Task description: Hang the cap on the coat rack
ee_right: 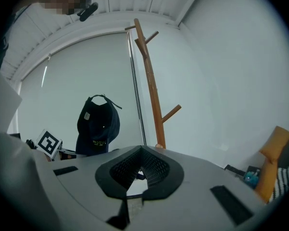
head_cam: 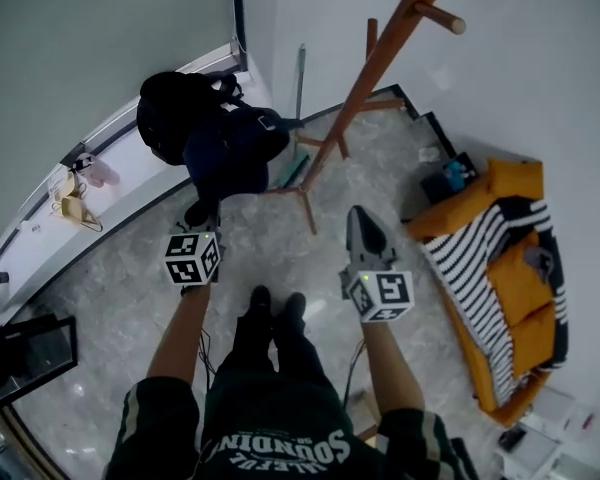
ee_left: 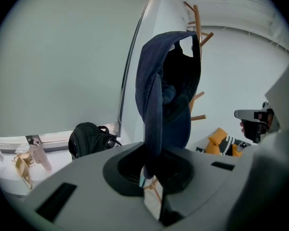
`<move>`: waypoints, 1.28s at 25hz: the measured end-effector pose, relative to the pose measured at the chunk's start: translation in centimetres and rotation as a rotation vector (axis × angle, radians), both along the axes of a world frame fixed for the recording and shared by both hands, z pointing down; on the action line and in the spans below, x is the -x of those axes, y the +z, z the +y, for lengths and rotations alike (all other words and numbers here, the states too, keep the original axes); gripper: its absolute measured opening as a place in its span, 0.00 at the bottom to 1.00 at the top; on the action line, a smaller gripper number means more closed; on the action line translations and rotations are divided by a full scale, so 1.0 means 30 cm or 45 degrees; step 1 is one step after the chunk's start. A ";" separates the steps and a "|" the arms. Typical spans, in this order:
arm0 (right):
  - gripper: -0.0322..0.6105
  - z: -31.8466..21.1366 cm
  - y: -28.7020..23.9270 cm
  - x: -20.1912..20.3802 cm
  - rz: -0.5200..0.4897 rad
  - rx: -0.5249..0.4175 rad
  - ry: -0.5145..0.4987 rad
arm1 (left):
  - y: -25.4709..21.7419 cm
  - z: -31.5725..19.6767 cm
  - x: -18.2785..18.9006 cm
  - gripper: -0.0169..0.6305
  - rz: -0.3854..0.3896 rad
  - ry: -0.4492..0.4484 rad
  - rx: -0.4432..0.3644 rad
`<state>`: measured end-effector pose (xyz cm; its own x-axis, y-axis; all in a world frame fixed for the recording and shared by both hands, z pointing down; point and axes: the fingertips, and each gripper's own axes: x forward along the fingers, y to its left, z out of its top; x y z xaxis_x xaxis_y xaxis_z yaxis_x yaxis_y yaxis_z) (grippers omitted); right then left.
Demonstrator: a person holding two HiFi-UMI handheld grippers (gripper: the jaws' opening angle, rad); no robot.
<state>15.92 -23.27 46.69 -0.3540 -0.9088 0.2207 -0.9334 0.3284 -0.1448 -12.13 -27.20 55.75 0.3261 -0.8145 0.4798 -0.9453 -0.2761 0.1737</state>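
Left hand-held gripper [ee_left: 153, 150], jaws nearly together and clamped on the lower edge of the cap [ee_left: 164, 95]. The dark navy fabric rises out of the black pads and stands upright above them, with the hollow of the crown turned toward the left gripper view's camera. In the head view this same left hand-held gripper [head_cam: 202, 218] is held out ahead of the person's left forearm, and the cap [head_cam: 235, 148] shows above it, overlapping a black backpack [head_cam: 175, 113] in the picture.

Right hand-held gripper [ee_right: 141, 149], jaws closed tip to tip with nothing between the pads. In the head view the right hand-held gripper [head_cam: 360, 218] points forward toward the base of the coat rack [head_cam: 380, 63].

Seen from the right gripper view, the cap [ee_right: 98, 124] hangs in the air to the left of the coat rack [ee_right: 151, 85], clear of the wooden pole and of its pegs, its back strap uppermost. In the left gripper view the pegs of the coat rack [ee_left: 197, 23] show behind and above the cap.

The backpack [ee_left: 89, 138] sits on a low window ledge [head_cam: 110, 148]. The coat rack stands on a marbled floor [head_cam: 130, 308] near the corner of the room. An orange sofa [head_cam: 515, 183] with a striped blanket [head_cam: 480, 268] lies at the right.
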 end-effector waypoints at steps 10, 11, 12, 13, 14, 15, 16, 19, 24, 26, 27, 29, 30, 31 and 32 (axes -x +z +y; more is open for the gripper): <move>0.05 -0.052 0.188 0.049 -0.035 0.112 -0.013 | 0.183 -0.090 0.060 0.05 -0.006 -0.056 0.050; 0.05 -0.052 0.206 0.056 -0.034 0.123 -0.021 | 0.199 -0.097 0.061 0.05 -0.008 -0.060 0.053; 0.05 -0.053 0.223 0.063 -0.036 0.131 -0.028 | 0.214 -0.106 0.061 0.05 -0.010 -0.063 0.054; 0.05 -0.058 0.240 0.069 -0.040 0.137 -0.033 | 0.226 -0.120 0.059 0.05 -0.012 -0.066 0.051; 0.05 -0.061 0.257 0.074 -0.044 0.143 -0.038 | 0.238 -0.135 0.054 0.05 -0.012 -0.068 0.045; 0.05 -0.060 0.274 0.081 -0.045 0.150 -0.044 | 0.252 -0.148 0.048 0.05 -0.012 -0.068 0.041; 0.05 -0.054 0.293 0.088 -0.044 0.160 -0.052 | 0.268 -0.157 0.041 0.05 -0.012 -0.068 0.040; 0.05 -0.031 0.356 0.115 -0.036 0.201 -0.076 | 0.321 -0.184 0.031 0.05 -0.019 -0.069 0.040; 0.05 -0.002 0.458 0.129 -0.044 0.271 -0.102 | 0.395 -0.252 0.022 0.05 -0.044 -0.122 0.029; 0.05 0.021 0.490 0.118 -0.026 0.294 -0.110 | 0.428 -0.270 0.003 0.05 -0.039 -0.136 0.026; 0.05 0.029 0.503 0.112 -0.021 0.305 -0.109 | 0.442 -0.278 -0.005 0.05 -0.039 -0.142 0.025; 0.05 0.038 0.521 0.094 -0.018 0.323 -0.096 | 0.463 -0.297 -0.019 0.05 -0.048 -0.150 0.019; 0.05 0.040 0.527 0.087 -0.017 0.328 -0.088 | 0.472 -0.308 -0.025 0.05 -0.055 -0.151 0.014; 0.05 0.039 0.533 0.082 -0.018 0.331 -0.082 | 0.480 -0.322 -0.028 0.05 -0.064 -0.152 0.009; 0.05 0.038 0.539 0.079 -0.019 0.332 -0.077 | 0.489 -0.335 -0.029 0.05 -0.074 -0.154 0.004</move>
